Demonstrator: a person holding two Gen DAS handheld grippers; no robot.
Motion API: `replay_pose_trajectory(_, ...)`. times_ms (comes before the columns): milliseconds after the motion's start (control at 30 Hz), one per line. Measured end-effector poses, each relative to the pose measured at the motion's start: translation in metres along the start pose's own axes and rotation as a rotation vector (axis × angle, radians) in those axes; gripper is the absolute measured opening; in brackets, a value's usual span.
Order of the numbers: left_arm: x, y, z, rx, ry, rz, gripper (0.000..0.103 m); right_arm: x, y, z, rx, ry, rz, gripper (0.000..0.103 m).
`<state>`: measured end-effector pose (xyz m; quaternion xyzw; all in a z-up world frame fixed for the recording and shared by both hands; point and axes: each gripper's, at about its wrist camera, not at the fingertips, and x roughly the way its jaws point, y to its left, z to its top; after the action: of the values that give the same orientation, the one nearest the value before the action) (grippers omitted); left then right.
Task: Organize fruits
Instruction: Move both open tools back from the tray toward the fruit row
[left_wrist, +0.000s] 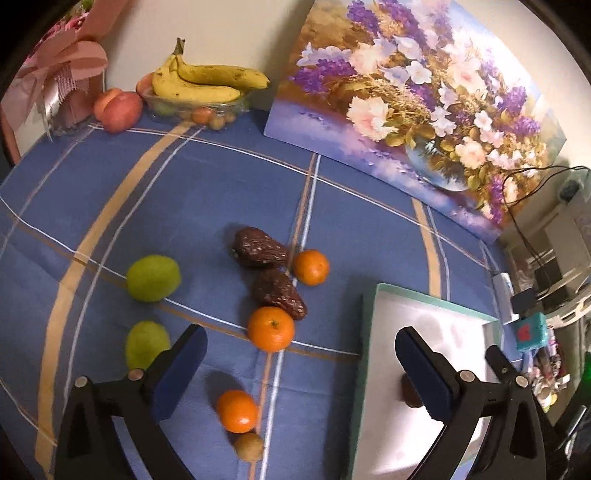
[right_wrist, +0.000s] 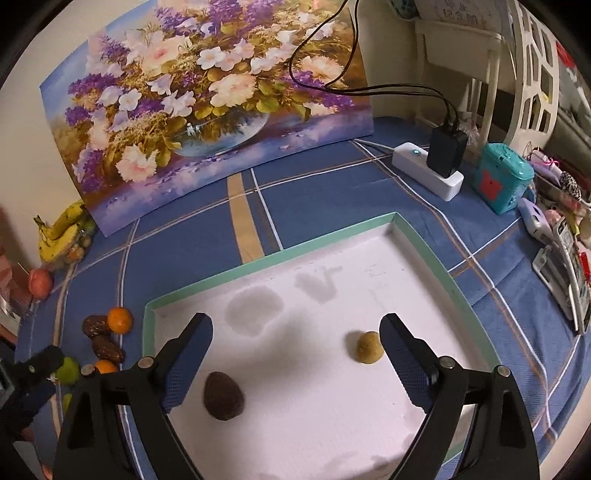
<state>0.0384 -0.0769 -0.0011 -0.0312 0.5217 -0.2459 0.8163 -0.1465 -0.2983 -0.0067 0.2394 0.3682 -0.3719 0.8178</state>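
- So, we see the left gripper (left_wrist: 301, 363) spread wide, nothing between its jaws, hovering over the blue checked cloth (left_wrist: 207, 192).
- Between its fingers, just ahead: one orange (left_wrist: 271, 328); a second orange (left_wrist: 236, 411) sits closer in, with a small tan fruit (left_wrist: 249, 446) touching it on the near side.
- Further ahead we note two dark brown fruits (left_wrist: 277, 291) and a third orange (left_wrist: 311, 267) beside them.
- Left of that claw: two green fruits (left_wrist: 153, 277), the nearer one partly behind the left finger.
- Right of it: the white tray (left_wrist: 439, 314) with a teal rim.
- Right gripper (right_wrist: 295, 354) also gapes wide, empty, over the tray (right_wrist: 295, 254).
- Inside the tray we see a dark brown fruit (right_wrist: 223, 396) just beside its left finger and a yellowish fruit (right_wrist: 369, 347) just beside its right finger; neither is gripped.
- Far back left: bananas (left_wrist: 207, 83) in a bowl, a peach (left_wrist: 118, 109) beside it.
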Motion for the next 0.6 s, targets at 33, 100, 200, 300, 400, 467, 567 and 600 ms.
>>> replay_pose_trajectory(33,-0.002,0.002,0.001,-0.003,-0.01,0.003,0.103,-0.001,0.0,0.0,0.0,-0.005,0.001,0.092)
replay_pose_trajectory(100,-0.007,0.005,0.003,-0.007,-0.035,0.007,0.103,-0.002,-0.001,0.001,0.008,-0.01,0.016,0.092)
replay_pose_trajectory(200,-0.014,0.008,0.005,0.005,-0.075,0.049,0.103,-0.005,0.0,0.001,0.003,-0.03,0.012,0.092)
replay_pose_trajectory(300,-0.018,0.016,0.007,-0.008,-0.091,0.065,0.103,-0.005,0.002,0.001,0.006,-0.032,0.02,0.092)
replay_pose_trajectory(400,-0.021,0.023,0.01,-0.024,-0.099,0.073,0.103,-0.005,0.004,0.0,-0.002,-0.032,0.025,0.092)
replay_pose_trajectory(467,-0.024,0.03,0.012,-0.026,-0.099,0.087,0.103,-0.006,0.008,0.0,-0.015,-0.035,0.032,0.092)
replay_pose_trajectory(567,-0.028,0.043,0.015,-0.044,-0.095,0.089,0.103,-0.007,0.015,0.001,-0.027,-0.033,0.064,0.092)
replay_pose_trajectory(600,-0.03,0.048,0.016,-0.053,-0.097,0.092,0.103,-0.007,0.019,0.001,-0.035,-0.031,0.075,0.092)
